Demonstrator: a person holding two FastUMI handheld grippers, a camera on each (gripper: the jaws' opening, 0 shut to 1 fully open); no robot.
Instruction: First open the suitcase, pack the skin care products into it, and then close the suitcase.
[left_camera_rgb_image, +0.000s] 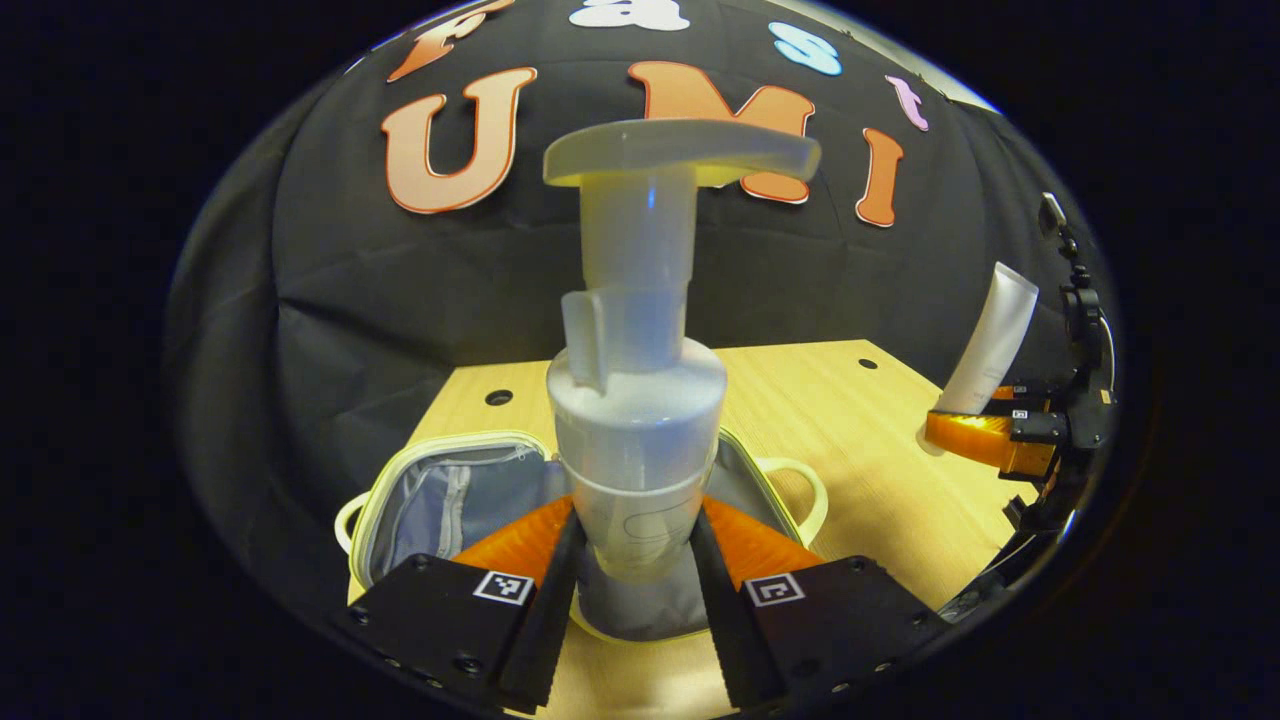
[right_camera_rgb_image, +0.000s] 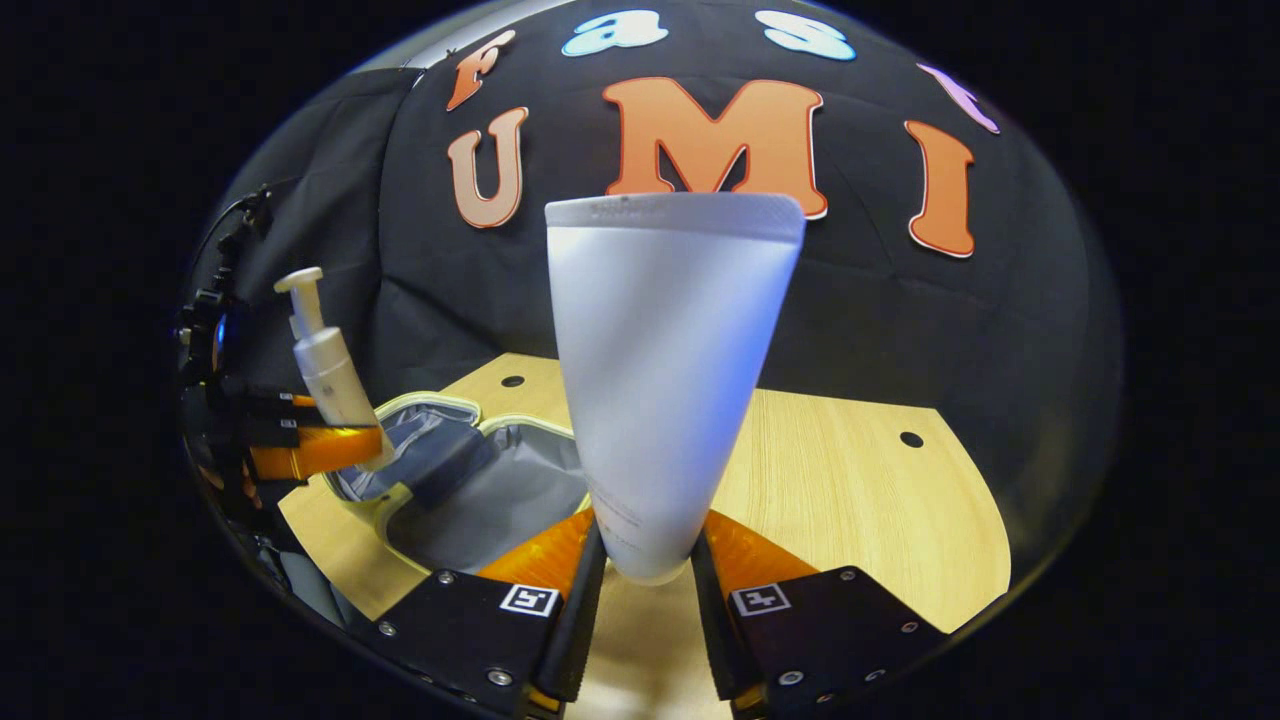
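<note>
A staged recording booth is shown, not a lived-in room. The back and sides are closed off by a black cloth wall (right_camera_rgb_image: 900, 330), hung in loose folds. In front of it a pale wooden table (right_camera_rgb_image: 850, 500) is set, with round holes drilled through its top near the far edge and a cut corner. Household use is imitated by the props: an open suitcase (left_camera_rgb_image: 440, 500) with grey lining is laid on the table. Square printed markers (left_camera_rgb_image: 503, 587) are fixed on the handheld rigs, as in a data-collection setup.
</note>
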